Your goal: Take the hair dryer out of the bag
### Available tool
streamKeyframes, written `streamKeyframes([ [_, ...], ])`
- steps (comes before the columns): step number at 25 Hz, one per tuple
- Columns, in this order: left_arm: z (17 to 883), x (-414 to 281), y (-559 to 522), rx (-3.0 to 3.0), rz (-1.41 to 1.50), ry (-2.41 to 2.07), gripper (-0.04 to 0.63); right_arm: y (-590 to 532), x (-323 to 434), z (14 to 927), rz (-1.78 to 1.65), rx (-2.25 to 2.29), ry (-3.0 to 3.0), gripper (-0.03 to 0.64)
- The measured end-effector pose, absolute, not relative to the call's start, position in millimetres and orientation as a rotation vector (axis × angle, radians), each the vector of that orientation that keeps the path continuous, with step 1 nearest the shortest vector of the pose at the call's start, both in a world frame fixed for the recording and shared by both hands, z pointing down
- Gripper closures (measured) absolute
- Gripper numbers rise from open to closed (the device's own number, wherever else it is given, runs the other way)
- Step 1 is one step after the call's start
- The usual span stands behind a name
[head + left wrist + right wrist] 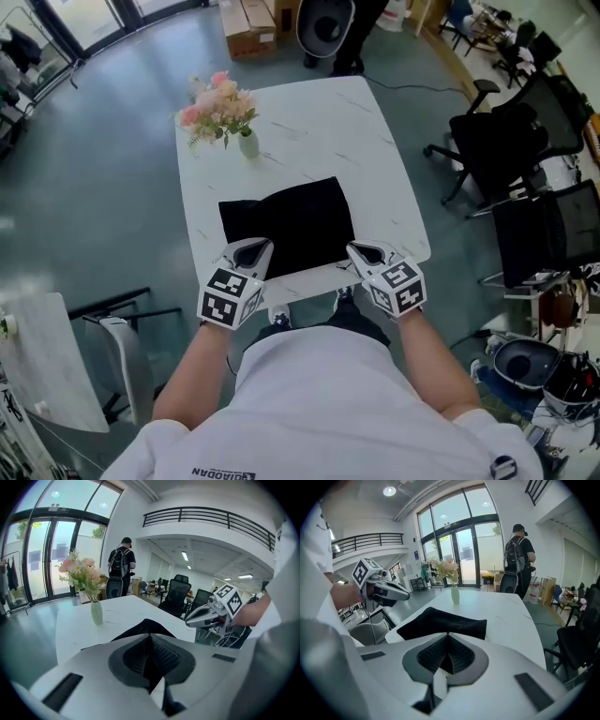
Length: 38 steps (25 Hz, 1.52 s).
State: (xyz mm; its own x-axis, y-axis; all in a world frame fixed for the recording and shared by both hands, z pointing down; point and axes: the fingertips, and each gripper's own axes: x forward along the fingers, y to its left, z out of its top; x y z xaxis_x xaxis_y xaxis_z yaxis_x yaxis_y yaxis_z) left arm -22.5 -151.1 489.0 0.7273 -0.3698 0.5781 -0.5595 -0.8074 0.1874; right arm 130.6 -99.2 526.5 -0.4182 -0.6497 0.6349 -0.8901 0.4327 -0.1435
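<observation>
Showing no trace of the hair dryer in any of the three views, and giving no look inside the flat black fabric bag [286, 225]. Cutting off the wearer's bare forearms and white shirt at the bottom of the head view, and the brown cardboard boxes [248, 26] at its top. Reducing the far desks on the right to clutter too small to read.

Holding the left tongs [251, 251] and the right tongs [367, 253] at the bag's two near corners, over the near edge of the white marble-patterned worktop [309, 117]. Pressing both pairs together, pinching nothing. Leaving unclear whether touching the cloth or hovering just above it. Laying the bag flat across the worktop's near half, well apart from the pale green vase [247, 143] of pink flowers [217, 105] at the far left corner.

Working in a bright open office with a grey-green floor [103, 187], tall glass doors [464, 550] and a railed balcony [211, 517] overhead.

Counting one bag, one vase, two pairs of tongs, one person with a dark backpack [520, 550] beyond the worktop's far end, and at least three black office chairs [506, 141] to the right.
</observation>
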Motion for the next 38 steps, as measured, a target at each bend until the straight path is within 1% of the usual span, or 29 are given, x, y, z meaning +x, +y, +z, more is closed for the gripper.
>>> streamKeyframes([
  [4,494,1,-157,2.541,0.77,-0.795,0.577,-112,147,539,0.651,1.169,-2.232,0.6],
  [10,517,52,-170,2.527,0.868,-0.837,0.577,-134,186,560,0.654,1.022,-2.266,0.6],
  [13,535,71,-176,2.512,0.991,-0.84,0.577,-140,202,572,0.669,0.967,-2.27,0.6],
  [18,559,92,-185,2.574,1.306,-0.828,0.573,-146,213,584,0.675,0.88,-2.304,0.6],
  [19,564,95,-186,2.576,1.367,-0.814,0.562,-146,214,585,0.671,0.862,-2.311,0.6],
  [22,583,100,-191,2.55,1.514,-0.758,0.471,-150,219,591,0.643,0.82,-2.31,0.6],
  [23,589,102,-192,2.54,1.547,-0.734,0.461,-151,220,593,0.637,0.815,-2.304,0.6],
  [30,637,91,-194,2.468,1.785,-0.485,0.449,-161,218,590,0.689,0.914,-2.288,0.6],
  [38,635,89,-194,2.477,1.579,-0.411,0.454,-158,206,598,0.768,1.035,-2.25,0.6],
])
